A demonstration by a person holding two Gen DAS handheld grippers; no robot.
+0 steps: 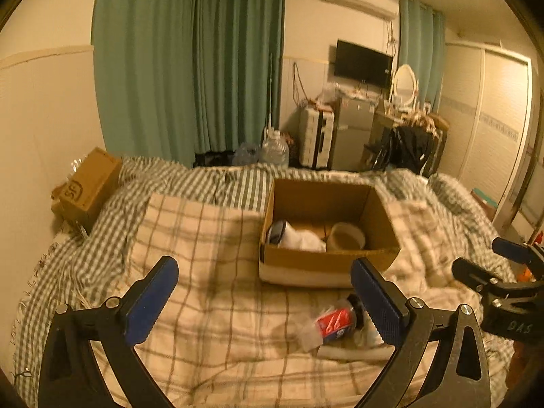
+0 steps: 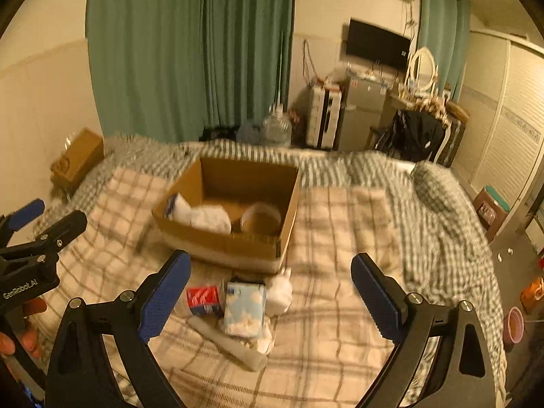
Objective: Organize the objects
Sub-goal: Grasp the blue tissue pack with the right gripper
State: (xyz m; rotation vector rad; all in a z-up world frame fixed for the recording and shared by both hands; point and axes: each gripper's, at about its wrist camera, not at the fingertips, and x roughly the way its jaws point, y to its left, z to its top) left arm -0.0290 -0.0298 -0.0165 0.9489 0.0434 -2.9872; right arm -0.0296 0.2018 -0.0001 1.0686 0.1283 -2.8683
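An open cardboard box [image 1: 326, 261] [image 2: 224, 241] sits on the plaid blanket and holds a white cloth [image 1: 299, 238] [image 2: 204, 217] and a round roll of tape [image 1: 346, 236] [image 2: 260, 219]. In front of the box lie a red-labelled bottle [image 1: 335, 323] [image 2: 203, 301], a light blue tissue pack [image 2: 245, 307], a white soft item [image 2: 280, 292] and a pale tube [image 2: 224, 341]. My left gripper [image 1: 265, 301] is open and empty above the blanket, the bottle by its right finger. My right gripper [image 2: 272, 301] is open and empty over the small pile.
The bed carries a plaid blanket [image 1: 210, 292] [image 2: 340, 238] over a checked cover [image 1: 85, 238]. A closed cardboard box [image 1: 90, 187] [image 2: 76, 159] stands at the far left by the wall. Green curtains [image 1: 190, 68], a water jug [image 1: 275, 151], a suitcase and a dresser stand behind the bed.
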